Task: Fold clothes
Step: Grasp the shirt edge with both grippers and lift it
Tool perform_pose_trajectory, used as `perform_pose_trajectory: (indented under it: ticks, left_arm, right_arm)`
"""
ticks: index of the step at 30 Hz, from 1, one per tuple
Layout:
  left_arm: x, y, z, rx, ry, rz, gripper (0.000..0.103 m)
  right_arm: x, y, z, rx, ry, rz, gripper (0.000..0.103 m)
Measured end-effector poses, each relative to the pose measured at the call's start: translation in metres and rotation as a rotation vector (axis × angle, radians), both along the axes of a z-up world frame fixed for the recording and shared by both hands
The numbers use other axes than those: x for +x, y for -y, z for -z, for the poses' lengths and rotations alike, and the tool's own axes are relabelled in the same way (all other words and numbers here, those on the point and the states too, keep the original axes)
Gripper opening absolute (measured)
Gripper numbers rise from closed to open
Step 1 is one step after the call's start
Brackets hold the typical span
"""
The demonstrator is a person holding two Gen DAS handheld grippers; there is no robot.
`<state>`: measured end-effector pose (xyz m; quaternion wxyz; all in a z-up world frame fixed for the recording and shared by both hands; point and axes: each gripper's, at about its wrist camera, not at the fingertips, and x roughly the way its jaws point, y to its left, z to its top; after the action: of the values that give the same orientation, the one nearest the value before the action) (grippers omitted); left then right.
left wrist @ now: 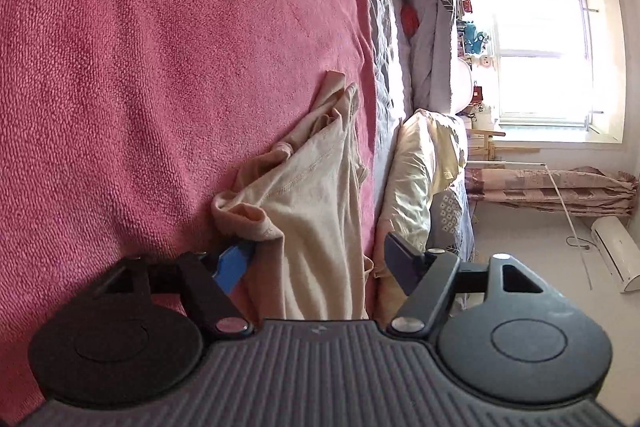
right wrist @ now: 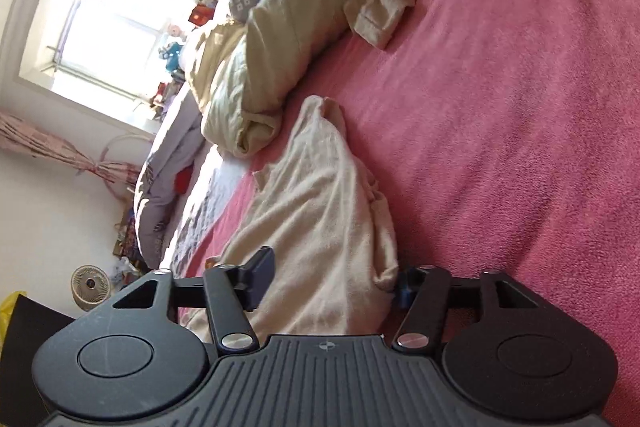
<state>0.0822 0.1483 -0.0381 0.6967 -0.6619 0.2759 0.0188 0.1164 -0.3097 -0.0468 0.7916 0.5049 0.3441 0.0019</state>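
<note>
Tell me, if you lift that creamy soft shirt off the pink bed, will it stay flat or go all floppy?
Probably floppy: the cream knit garment already lies in loose folds and bunched ends on the pink fleece blanket. It looks thin, so likely light. Its crumpled edge beside the left gripper suggests it will sag and drape from wherever it is pinched.

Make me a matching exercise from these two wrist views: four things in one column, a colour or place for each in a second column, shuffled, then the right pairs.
Things:
1. Fuzzy bedspread
2. Crumpled thin garment
3. Small round fan
4. Plush toy on the windowsill

Colour or place:
A. Blue-green, in front of the bright window
B. Pink, covering the bed
C. Cream, lying between the fingers of the right gripper
D. On the floor, beside the bed

Pairs: 1-B, 2-C, 3-D, 4-A
</note>
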Motion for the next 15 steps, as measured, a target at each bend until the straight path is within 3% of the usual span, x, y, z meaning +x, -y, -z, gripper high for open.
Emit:
perform_pose_trajectory:
  ticks: [2, 5, 7, 9, 10, 15]
  left_arm:
    - [0.003, -0.001, 0.003, 0.0, -0.006, 0.015, 0.065]
    - [0.012, 0.002, 0.003, 0.031, -0.016, 0.026, 0.064]
    - [0.021, 0.007, -0.001, 0.077, -0.018, 0.039, 0.06]
    - [0.023, 0.009, -0.003, 0.093, -0.01, 0.049, 0.039]
    - [0.024, 0.009, -0.003, 0.094, -0.005, 0.054, 0.001]
    - [0.02, 0.002, 0.017, 0.06, -0.04, 0.069, 0.0]
  right_arm:
    - [-0.004, 0.01, 0.011, 0.059, -0.012, 0.018, 0.025]
    - [-0.006, 0.017, 0.022, 0.119, -0.007, 0.033, 0.019]
    - [-0.004, 0.013, 0.02, 0.094, -0.006, 0.022, 0.019]
    - [-0.002, 0.009, 0.015, 0.067, -0.003, -0.008, 0.021]
    - [-0.001, 0.008, 0.015, 0.065, -0.004, -0.022, 0.021]
    - [-0.004, 0.012, 0.016, 0.077, 0.028, -0.077, 0.027]
